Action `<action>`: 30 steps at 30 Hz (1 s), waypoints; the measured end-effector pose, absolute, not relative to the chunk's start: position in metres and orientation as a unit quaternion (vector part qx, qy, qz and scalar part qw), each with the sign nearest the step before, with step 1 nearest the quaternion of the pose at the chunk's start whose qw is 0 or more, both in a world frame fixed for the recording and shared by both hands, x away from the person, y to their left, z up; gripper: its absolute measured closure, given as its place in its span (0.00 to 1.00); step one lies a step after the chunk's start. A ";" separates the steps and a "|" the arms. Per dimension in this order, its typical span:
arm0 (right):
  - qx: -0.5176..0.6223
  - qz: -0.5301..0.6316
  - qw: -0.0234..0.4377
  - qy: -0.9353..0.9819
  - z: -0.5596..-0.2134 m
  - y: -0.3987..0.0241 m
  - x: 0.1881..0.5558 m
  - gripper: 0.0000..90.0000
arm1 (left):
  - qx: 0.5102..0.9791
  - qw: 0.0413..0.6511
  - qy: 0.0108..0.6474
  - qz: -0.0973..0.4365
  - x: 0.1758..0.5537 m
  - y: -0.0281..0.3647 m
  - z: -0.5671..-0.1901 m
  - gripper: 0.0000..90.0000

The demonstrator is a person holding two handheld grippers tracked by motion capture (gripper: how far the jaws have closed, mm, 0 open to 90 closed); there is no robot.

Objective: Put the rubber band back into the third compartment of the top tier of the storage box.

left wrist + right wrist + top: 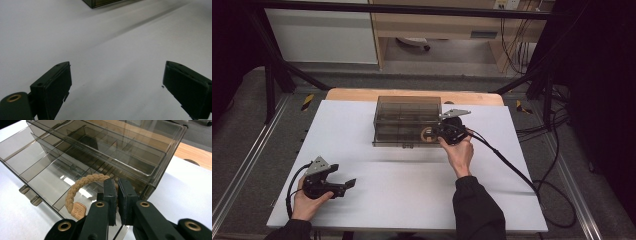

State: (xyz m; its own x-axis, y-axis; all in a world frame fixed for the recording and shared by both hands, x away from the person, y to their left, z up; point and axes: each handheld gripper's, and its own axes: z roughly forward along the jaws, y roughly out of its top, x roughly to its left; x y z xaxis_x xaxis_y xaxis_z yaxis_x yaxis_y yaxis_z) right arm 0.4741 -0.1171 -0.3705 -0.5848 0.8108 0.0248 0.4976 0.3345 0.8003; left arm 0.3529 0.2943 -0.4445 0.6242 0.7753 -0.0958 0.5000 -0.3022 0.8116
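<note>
Beige braided band clamped in right tool at organiser's edge; left tool spread over bare table.

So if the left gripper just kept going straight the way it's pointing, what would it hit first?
Mostly bare white table. The left gripper has open jaws with nothing between them. Farther along, slightly off its line, sits a corner of the smoky clear organizer box; depth is unclear, so it might pass beside it.

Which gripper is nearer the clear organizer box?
Right. The right gripper is at the organizer box, clamping a braided hair tie; the left gripper rests far off near the table's front-left.
</note>
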 end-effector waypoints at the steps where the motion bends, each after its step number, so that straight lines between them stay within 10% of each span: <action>1: 0.412 0.403 0.194 0.794 -0.371 -0.117 0.474 0.95 | 0.791 0.432 0.403 0.160 0.353 0.294 -0.444 0.09; 30: 0.390 0.420 0.202 0.794 -0.361 -0.124 0.462 0.77 | 0.791 0.432 0.403 0.160 0.353 0.294 -0.444 0.09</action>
